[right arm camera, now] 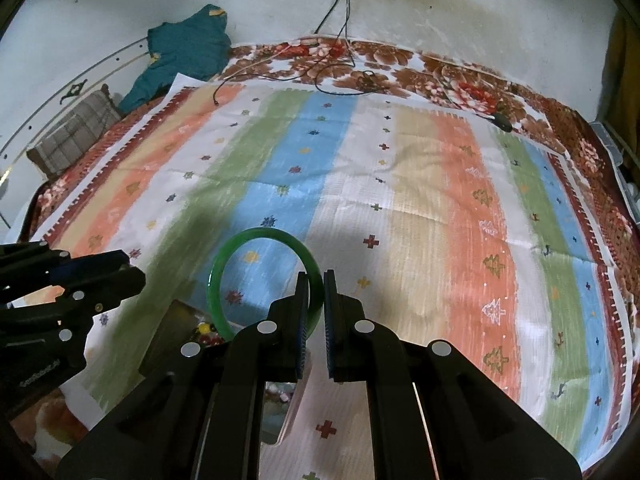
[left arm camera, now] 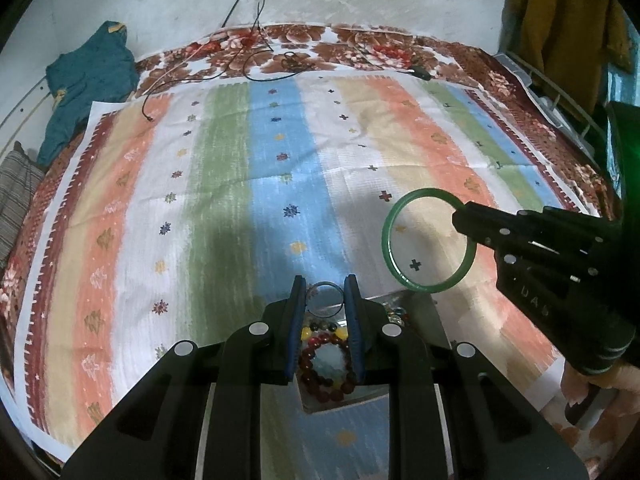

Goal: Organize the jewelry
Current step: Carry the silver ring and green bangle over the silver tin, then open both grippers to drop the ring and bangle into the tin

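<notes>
My right gripper [right arm camera: 317, 280] is shut on the rim of a green bangle [right arm camera: 214, 292], which stands upright above the striped cloth. The left wrist view shows that green bangle [left arm camera: 386, 240] hanging from the right gripper [left arm camera: 460, 214] at the right. My left gripper [left arm camera: 325, 292] is nearly shut, with a thin dark ring bangle [left arm camera: 320, 284] spanning the gap between its blue pads. Under it lies a small box [left arm camera: 424, 312] holding a dark red bead bracelet [left arm camera: 316, 360] and other coloured beads. The left gripper [right arm camera: 138, 276] enters the right wrist view from the left, beside the box [right arm camera: 172, 332].
A striped cloth [left arm camera: 240, 200] covers a floral bedspread [left arm camera: 360, 52] against a white wall. Cables [left arm camera: 256, 40] trail across the far edge. A teal garment [left arm camera: 88, 80] and a checked cushion [left arm camera: 16, 192] lie at the left. A yellow garment [left arm camera: 560, 20] hangs at the right.
</notes>
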{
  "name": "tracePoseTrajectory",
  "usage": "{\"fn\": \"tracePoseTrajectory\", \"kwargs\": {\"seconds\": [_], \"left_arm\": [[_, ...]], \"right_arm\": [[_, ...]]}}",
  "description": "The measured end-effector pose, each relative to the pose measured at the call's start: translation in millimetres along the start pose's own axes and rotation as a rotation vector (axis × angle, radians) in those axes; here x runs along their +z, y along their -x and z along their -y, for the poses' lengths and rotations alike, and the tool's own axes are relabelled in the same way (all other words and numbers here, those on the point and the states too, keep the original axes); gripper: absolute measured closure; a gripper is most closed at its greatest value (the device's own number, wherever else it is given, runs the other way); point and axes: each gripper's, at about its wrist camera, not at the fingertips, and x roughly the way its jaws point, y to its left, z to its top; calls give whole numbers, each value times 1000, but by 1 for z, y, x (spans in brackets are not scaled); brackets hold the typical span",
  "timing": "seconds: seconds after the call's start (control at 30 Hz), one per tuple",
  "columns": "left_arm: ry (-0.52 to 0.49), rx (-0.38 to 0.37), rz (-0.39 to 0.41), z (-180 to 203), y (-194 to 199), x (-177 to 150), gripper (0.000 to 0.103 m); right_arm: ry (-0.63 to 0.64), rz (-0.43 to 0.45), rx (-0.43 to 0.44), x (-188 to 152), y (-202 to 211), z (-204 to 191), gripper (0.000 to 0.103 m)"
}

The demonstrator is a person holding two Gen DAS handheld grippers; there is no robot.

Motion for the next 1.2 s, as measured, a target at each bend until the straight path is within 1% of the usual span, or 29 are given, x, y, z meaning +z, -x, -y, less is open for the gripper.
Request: {"fn": "tracePoseTrajectory", "kwargs": {"seconds": [0.27, 0.6, 0.7, 0.8, 0.83, 0.87, 0.9, 0.97, 1.03, 1.13, 1.2], "left_arm": [[21, -7, 11, 2, 7, -7, 84], [16, -23, 31, 11, 21, -19, 84], [22, -22, 34, 11, 22, -20, 84], [32, -22, 34, 11, 21, -21, 83], [33, -24, 33, 11, 21, -21, 81], [37, -25, 31, 10, 20, -20, 73], [42, -25, 32, 9, 20, -20, 70], [57, -15, 33, 5, 21, -20, 70], [71, -14, 33, 0, 22, -20, 70], [85, -11, 34, -7, 24, -21, 66], [92, -7, 30, -9, 25, -23, 64]], "right_arm": [[5, 14, 24, -13, 17, -10, 95], [27, 1, 30, -28, 23, -20, 95], [36, -16, 31, -33, 20, -22, 95], [47, -54, 69, -37, 14, -25, 94], [52, -76, 88, -39, 11, -27, 92], [52, -92, 77, -40, 8, -28, 85], [52, -95, 58, -40, 8, -28, 72], [59, -90, 44, -41, 9, -27, 63], [52, -90, 45, -42, 9, -26, 63], [42, -94, 49, -44, 12, -21, 63], [40, -89, 50, -47, 16, -20, 60]]}}
